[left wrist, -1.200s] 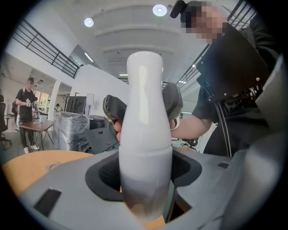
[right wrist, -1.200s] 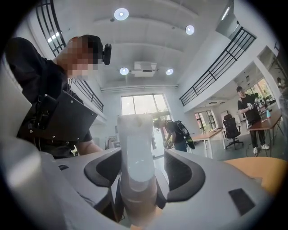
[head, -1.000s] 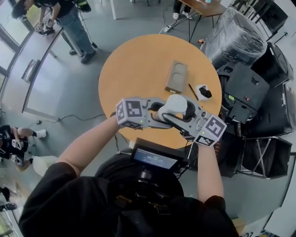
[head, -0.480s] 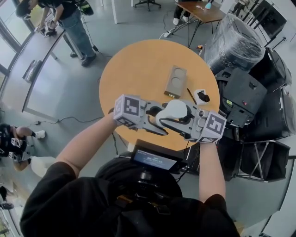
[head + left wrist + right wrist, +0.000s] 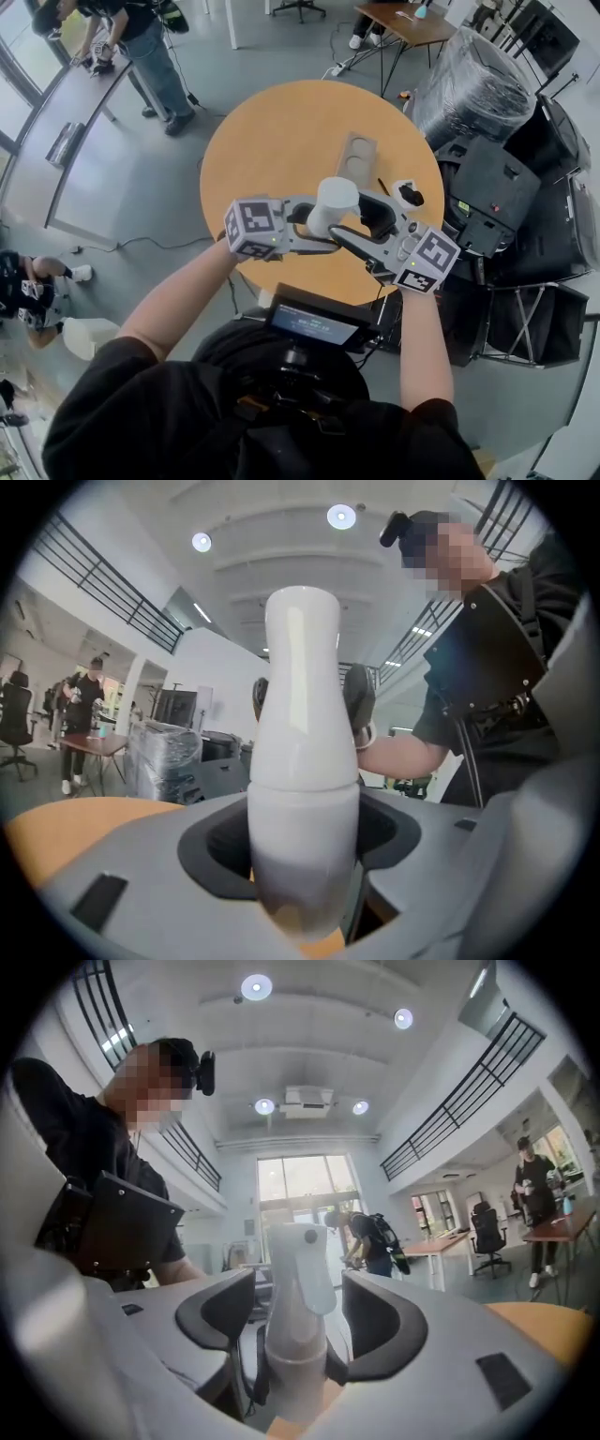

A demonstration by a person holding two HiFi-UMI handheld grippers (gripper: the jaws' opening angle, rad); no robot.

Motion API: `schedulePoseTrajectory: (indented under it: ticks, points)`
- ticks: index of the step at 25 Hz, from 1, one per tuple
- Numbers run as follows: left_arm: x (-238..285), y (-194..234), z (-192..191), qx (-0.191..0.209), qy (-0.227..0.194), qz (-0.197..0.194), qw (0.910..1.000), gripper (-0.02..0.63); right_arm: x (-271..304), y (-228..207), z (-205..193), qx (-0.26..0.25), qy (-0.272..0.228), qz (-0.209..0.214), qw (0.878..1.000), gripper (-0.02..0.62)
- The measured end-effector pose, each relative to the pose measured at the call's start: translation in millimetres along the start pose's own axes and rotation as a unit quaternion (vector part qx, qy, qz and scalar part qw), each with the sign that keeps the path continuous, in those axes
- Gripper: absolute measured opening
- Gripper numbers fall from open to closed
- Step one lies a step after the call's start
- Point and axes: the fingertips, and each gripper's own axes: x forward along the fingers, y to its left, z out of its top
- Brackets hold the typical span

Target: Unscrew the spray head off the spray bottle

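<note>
The white spray bottle (image 5: 333, 201) hangs upright over the round orange table (image 5: 272, 131). My left gripper (image 5: 314, 229) comes in from the left and is shut on the bottle's body (image 5: 302, 827). From the right, my right gripper (image 5: 345, 221) straddles the spray head (image 5: 300, 1283), whose nozzle faces that camera. Its jaws have just been opening, and a gap shows on each side of the head. In the left gripper view, the right gripper's pads (image 5: 360, 697) show behind the bottle's neck.
On the table lie a brown flat tray with a round recess (image 5: 354, 159), a pen (image 5: 382, 187) and a small white and black item (image 5: 410, 195). A wrapped bundle (image 5: 473, 80) and black cases (image 5: 511, 178) crowd the right. People (image 5: 141, 37) stand at the far left.
Both grippers and the bottle have lifted slightly, and the bottle's top now shows further left and higher in the head view. The left grip has stayed on the body.
</note>
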Motion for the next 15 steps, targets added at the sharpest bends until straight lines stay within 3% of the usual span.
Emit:
schedulePoseTrajectory:
  ticks: [5,8,15]
  points:
    - [7,29,4,0.029,0.01,0.114,0.993,0.302,-11,-22,-13,0.005,0.017,-0.108,0.994,0.308]
    - [7,40,5,0.027,0.008,0.151,0.9882,0.302,-12,-34,-22,0.022,0.026,-0.162,0.986,0.308]
    - [5,63,-2,-0.025,-0.004,0.231,0.9727,0.302,-8,-34,-26,0.042,0.026,-0.183,0.982,0.305]
